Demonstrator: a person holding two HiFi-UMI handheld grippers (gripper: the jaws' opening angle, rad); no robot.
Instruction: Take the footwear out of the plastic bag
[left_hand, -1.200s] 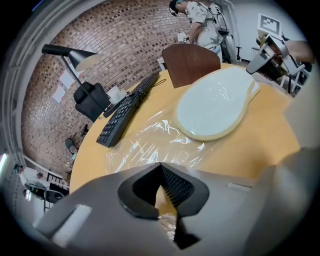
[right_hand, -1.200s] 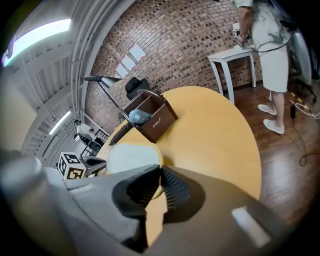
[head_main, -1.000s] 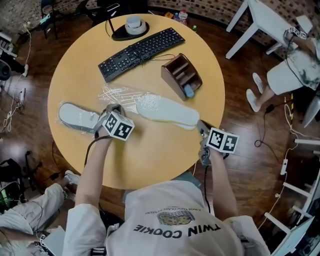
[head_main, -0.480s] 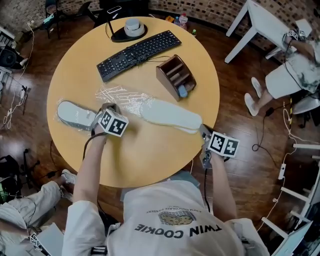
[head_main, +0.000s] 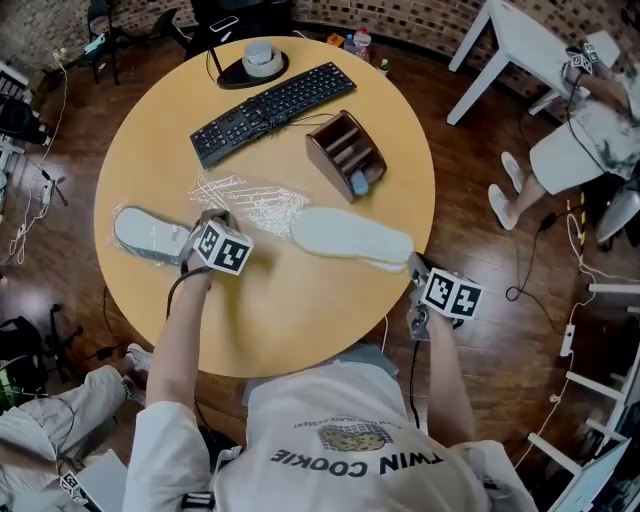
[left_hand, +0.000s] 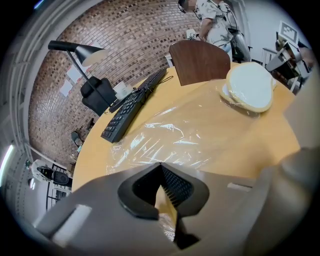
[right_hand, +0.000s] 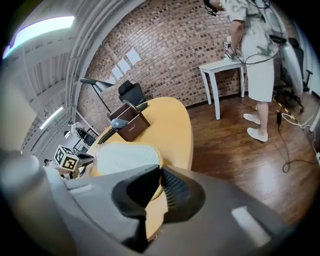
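A clear plastic bag (head_main: 250, 197) lies crumpled on the round table (head_main: 300, 320). My left gripper (head_main: 214, 218) is shut on the bag (left_hand: 170, 140), its jaws meeting on the film. One pale slipper (head_main: 150, 236) lies at the left, still wrapped in plastic. A second white slipper (head_main: 352, 238) lies bare, sole up, right of the bag. My right gripper (head_main: 413, 266) is shut on its near end at the table's right edge. In the right gripper view the jaws pinch that slipper's (right_hand: 127, 156) rim. It also shows in the left gripper view as the white slipper (left_hand: 248, 88) at the far right.
A black keyboard (head_main: 268, 108) and a lamp base (head_main: 256, 62) sit at the back of the table. A brown wooden organizer (head_main: 346, 156) stands just behind the white slipper. A person (head_main: 590, 130) stands by a white table (head_main: 520, 40) at the right.
My right gripper has moved right and slightly toward me, drawing the white slipper further out of the bag. The left gripper has stayed on the bag.
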